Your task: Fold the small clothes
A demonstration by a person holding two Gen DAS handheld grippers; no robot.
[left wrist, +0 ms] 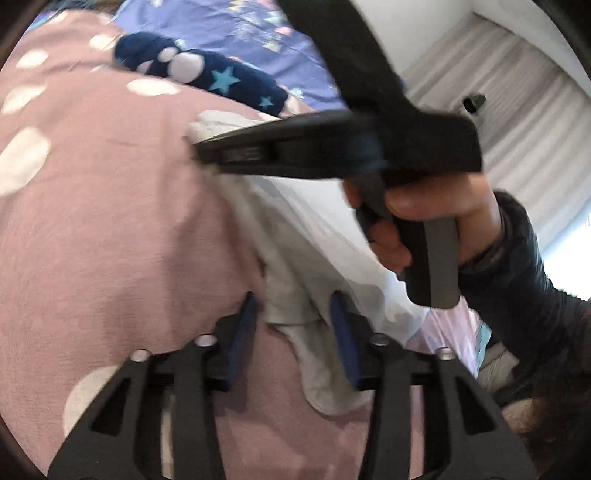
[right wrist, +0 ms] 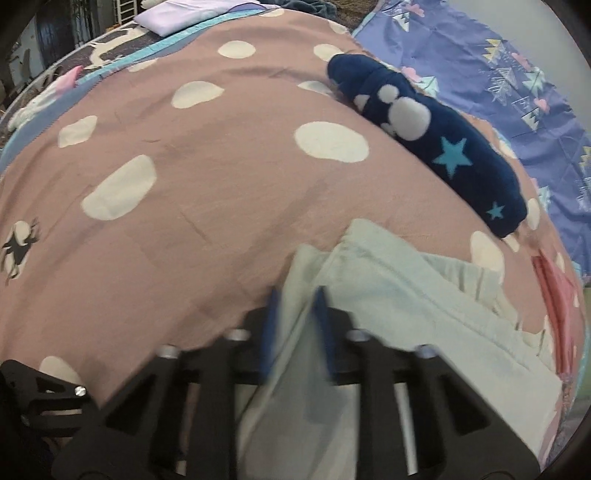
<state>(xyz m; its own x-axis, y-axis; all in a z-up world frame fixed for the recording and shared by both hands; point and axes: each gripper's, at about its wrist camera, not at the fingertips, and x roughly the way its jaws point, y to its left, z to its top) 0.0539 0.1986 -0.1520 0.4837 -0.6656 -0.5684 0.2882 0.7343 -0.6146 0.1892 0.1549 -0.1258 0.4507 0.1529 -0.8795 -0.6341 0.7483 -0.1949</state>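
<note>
A small pale grey-white garment [left wrist: 295, 236] lies on the pink dotted bedspread [left wrist: 110, 221]. My left gripper [left wrist: 293, 314] has its blue fingers [left wrist: 245, 325] apart on either side of a fold of the garment's near end. The right gripper's body [left wrist: 332, 147] crosses the left wrist view, held by a hand, reaching to the garment's far end. In the right wrist view my right gripper [right wrist: 297, 306] has its fingers close together around an edge of the garment [right wrist: 406, 295], with cloth between them.
A folded navy garment with stars and white dots [right wrist: 436, 147] lies beyond on the bedspread [right wrist: 184, 184]. A purple patterned sheet [right wrist: 498, 74] lies to the right. A folded lilac cloth [right wrist: 177, 14] sits at the far edge. White curtains [left wrist: 517, 110] hang at the right.
</note>
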